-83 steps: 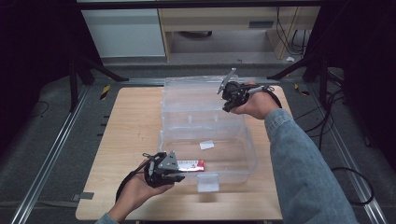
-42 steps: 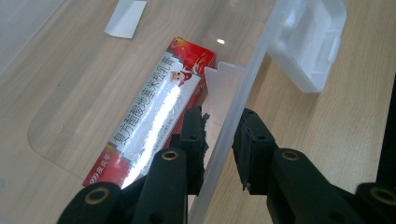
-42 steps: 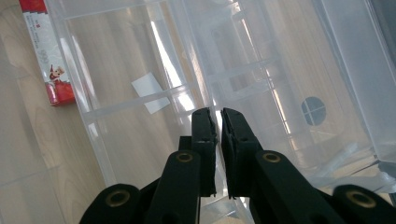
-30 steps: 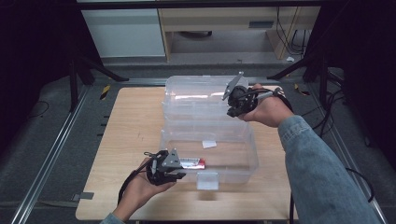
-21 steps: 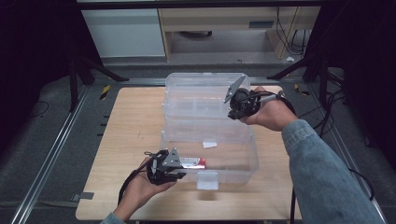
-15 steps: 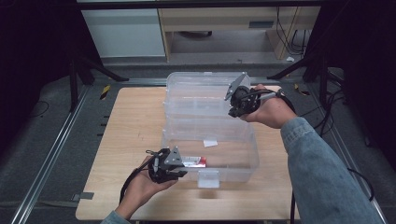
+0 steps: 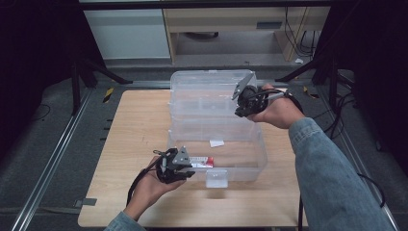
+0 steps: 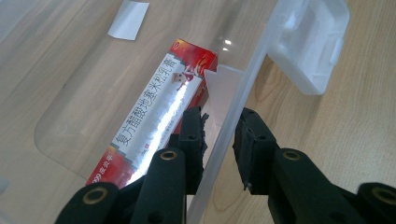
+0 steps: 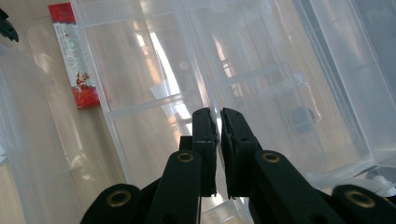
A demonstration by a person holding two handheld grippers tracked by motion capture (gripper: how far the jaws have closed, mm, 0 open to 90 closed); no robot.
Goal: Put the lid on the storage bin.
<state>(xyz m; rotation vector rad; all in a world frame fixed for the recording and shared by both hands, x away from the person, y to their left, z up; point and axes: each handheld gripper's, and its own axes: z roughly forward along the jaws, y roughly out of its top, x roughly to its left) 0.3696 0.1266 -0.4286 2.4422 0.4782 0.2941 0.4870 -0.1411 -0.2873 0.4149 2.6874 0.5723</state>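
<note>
On the left, the left tongs [image 7: 188, 167] straddle the front wall of the clear plastic box [image 7: 250, 159], one jaw inside and one outside, with a gap still showing on the outer side, so they're open around the wall, not pinching it. Right beside the inner jaw, a red and white carton [image 8: 159, 116] lies flat on the box floor. The box sits on the wooden surface [image 7: 139, 125]. Over on the right, the right tongs [image 7: 239, 107] are clamped onto the edge of the raised lid [image 7: 207, 91], holding it up.
</note>
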